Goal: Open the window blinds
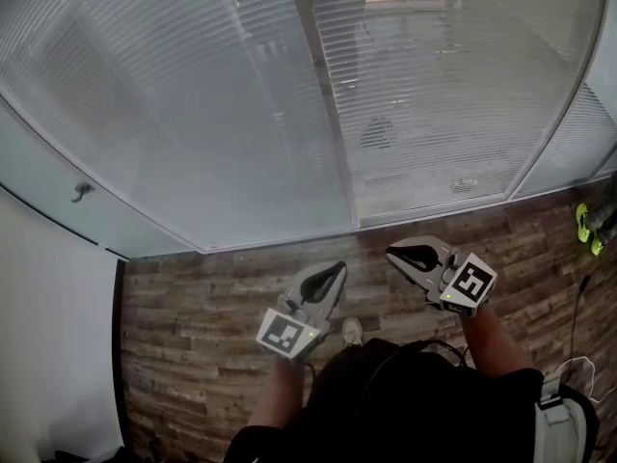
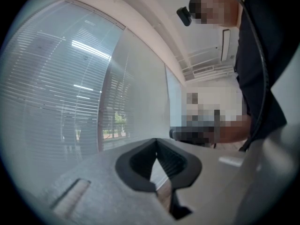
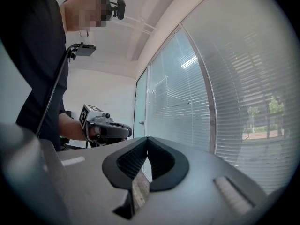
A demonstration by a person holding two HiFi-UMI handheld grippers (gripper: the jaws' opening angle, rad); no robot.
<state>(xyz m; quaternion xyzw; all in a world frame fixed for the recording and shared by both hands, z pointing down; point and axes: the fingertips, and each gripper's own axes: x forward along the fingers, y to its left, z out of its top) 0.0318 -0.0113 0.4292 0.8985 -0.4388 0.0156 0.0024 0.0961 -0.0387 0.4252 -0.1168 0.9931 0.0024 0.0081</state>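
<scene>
Here, closest in, the person's two forearms reach forward from a dark top, each hand carrying tongs held about level. The left tongs (image 1: 335,270) have their jaws together, tips touching, with nothing between them. The right tongs (image 1: 395,252) are likewise closed and empty. The two sit side by side, near each other but apart, both pointing toward the window.

Below and between them, a light shoe (image 1: 353,332) stands on the wood-plank floor (image 1: 193,297), which runs on to the foot of the window. A thin white cable (image 1: 578,365) lies on the planks at the right, and a yellow-green object (image 1: 588,225), too small to identify, sits farther along near the glass.

Beyond the floor, the window blinds (image 1: 193,104) hang lowered over tall panes that reach down to floor level, their horizontal slats covering the glass on both sides of a pale upright window post (image 1: 323,114). Neither of the tongs touches the blinds. Left of the blinds is a plain panel, seemingly a door, with a lever handle (image 1: 82,191). Through the slats, the gripper views show faint greenery and daylight outside.
</scene>
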